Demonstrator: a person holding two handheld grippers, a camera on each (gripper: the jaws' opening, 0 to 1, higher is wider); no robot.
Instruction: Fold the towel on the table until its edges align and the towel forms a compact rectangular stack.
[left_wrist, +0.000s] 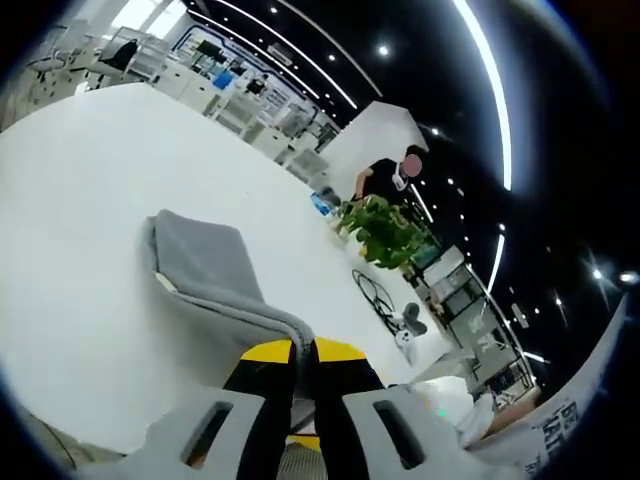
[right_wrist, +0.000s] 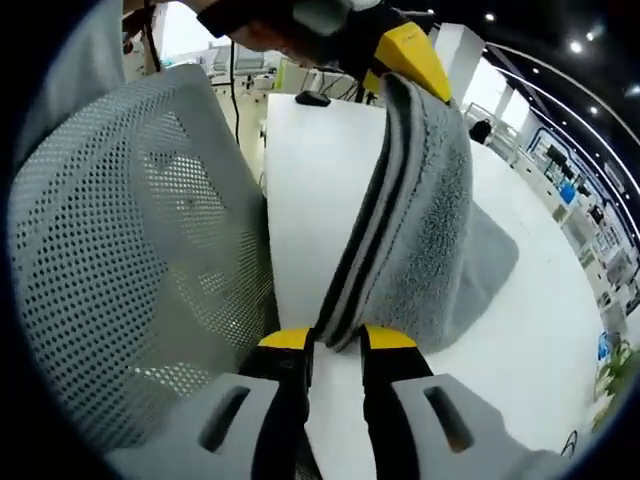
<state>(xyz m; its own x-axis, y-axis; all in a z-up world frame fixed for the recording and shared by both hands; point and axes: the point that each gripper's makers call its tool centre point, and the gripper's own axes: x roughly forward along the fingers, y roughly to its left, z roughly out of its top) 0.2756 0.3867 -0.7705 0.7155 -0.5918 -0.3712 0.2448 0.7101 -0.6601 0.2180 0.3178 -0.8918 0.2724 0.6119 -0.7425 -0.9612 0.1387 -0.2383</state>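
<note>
The grey towel (left_wrist: 205, 262) lies partly on the white table (left_wrist: 70, 200), and one end rises off it toward me. My left gripper (left_wrist: 303, 352) is shut on that raised edge, which is pinched between the yellow tips. In the right gripper view the towel (right_wrist: 430, 210) hangs stretched as a folded band. My right gripper (right_wrist: 336, 342) is shut on its near edge. At the band's far end the left gripper (right_wrist: 408, 52) holds the other corner, with a person's hand just behind it. The towel's lower part drapes onto the table (right_wrist: 310, 170).
A grey mesh chair back (right_wrist: 130, 250) stands close on the left of the right gripper view, at the table's edge. A potted green plant (left_wrist: 385, 232), a looped black cable (left_wrist: 375, 295) and a person (left_wrist: 388, 175) are at the table's far side. Office desks stand beyond.
</note>
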